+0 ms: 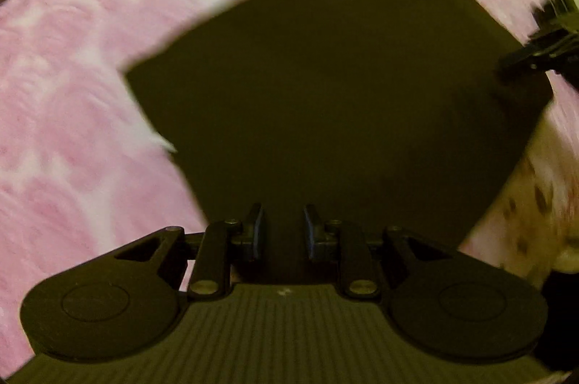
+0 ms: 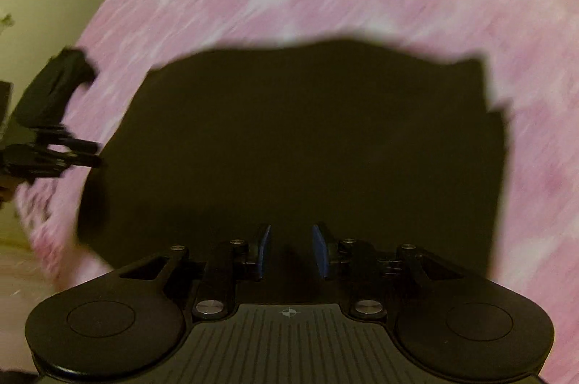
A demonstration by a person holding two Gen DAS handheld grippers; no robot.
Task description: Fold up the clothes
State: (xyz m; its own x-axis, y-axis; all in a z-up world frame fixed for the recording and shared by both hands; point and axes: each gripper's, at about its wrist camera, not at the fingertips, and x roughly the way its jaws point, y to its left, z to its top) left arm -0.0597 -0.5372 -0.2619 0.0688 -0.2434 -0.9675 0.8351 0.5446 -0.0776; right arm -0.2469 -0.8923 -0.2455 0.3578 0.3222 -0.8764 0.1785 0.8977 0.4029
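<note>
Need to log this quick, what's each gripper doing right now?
Left gripper: jaws open, empty, over the dark flat cloth garment.
Right gripper: jaws open, empty.

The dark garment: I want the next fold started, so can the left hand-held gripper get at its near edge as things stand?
Probably yes. The left hand-held gripper is open right over the dark garment, which lies flat on the pink bedspread, with nothing in between.

Dark garment point(image 1: 325, 87): matt cloth, smooth, no sheen noted. Pink-and-white mottled bedcover point(image 1: 72, 76): soft cloth, fuzzy-looking, though blurred. Left gripper point(image 1: 282, 228) and right gripper point(image 2: 291, 250): matt black plastic, ribbed lower centre; blue pads; shiny metal pins.
</note>
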